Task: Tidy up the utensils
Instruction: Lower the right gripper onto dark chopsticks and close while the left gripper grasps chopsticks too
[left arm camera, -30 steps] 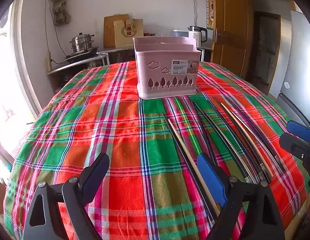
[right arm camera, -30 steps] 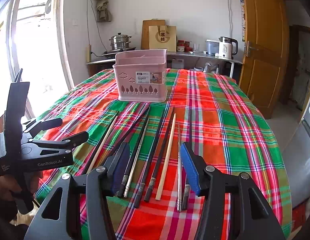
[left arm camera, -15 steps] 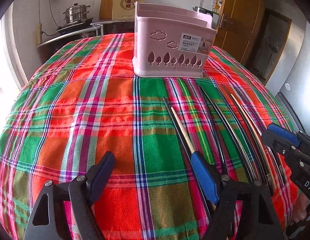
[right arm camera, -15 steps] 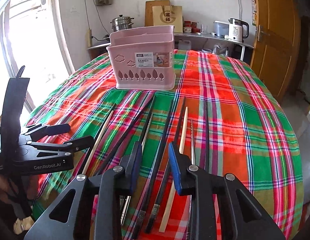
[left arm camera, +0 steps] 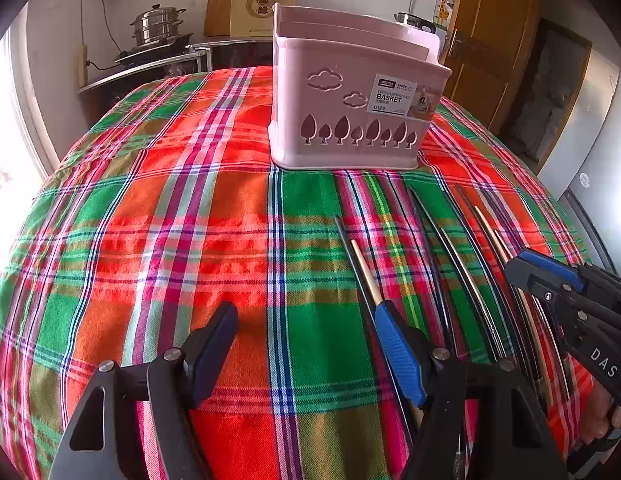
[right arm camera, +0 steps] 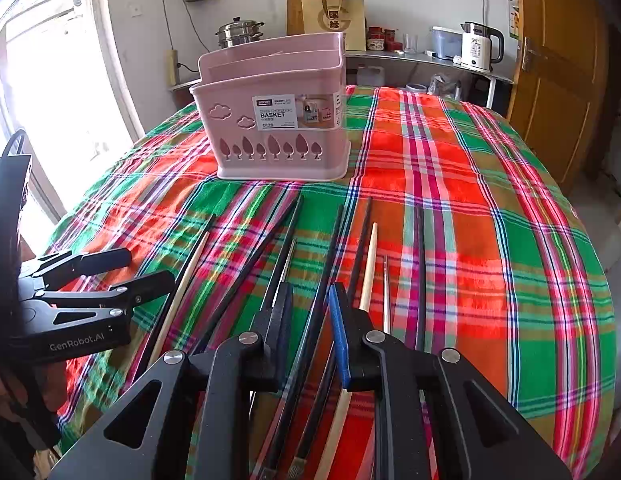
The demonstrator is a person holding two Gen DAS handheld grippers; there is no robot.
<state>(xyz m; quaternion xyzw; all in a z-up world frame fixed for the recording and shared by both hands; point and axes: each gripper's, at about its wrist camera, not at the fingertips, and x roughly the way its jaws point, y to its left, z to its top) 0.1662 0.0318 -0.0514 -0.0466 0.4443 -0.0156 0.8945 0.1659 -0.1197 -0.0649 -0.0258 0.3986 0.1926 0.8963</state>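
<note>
A pink chopstick basket [left arm camera: 350, 100] [right arm camera: 278, 120] stands upright on the plaid tablecloth. Several chopsticks, black [right arm camera: 330, 264], wooden [right arm camera: 368, 268] and metal [right arm camera: 385, 292], lie side by side in front of it. My right gripper [right arm camera: 310, 300] is low over them with its jaws narrowed around one black chopstick; whether the pads touch it I cannot tell. It also shows in the left wrist view [left arm camera: 542, 272]. My left gripper [left arm camera: 302, 328] is wide open and empty, its right finger over the leftmost wooden chopstick [left arm camera: 366, 268]. It also shows in the right wrist view [right arm camera: 110, 268].
The plaid tablecloth [left arm camera: 170, 220] covers a round table that drops away at the sides. Behind it is a counter with a steel pot [left arm camera: 156, 26] and a kettle [right arm camera: 476, 46]. A wooden door [right arm camera: 558, 80] is at the right, a window at the left.
Both grippers have moved forward and lower toward the chopsticks. The right gripper's jaws have narrowed from wide open to a slim gap around a black chopstick. The left gripper stays open.
</note>
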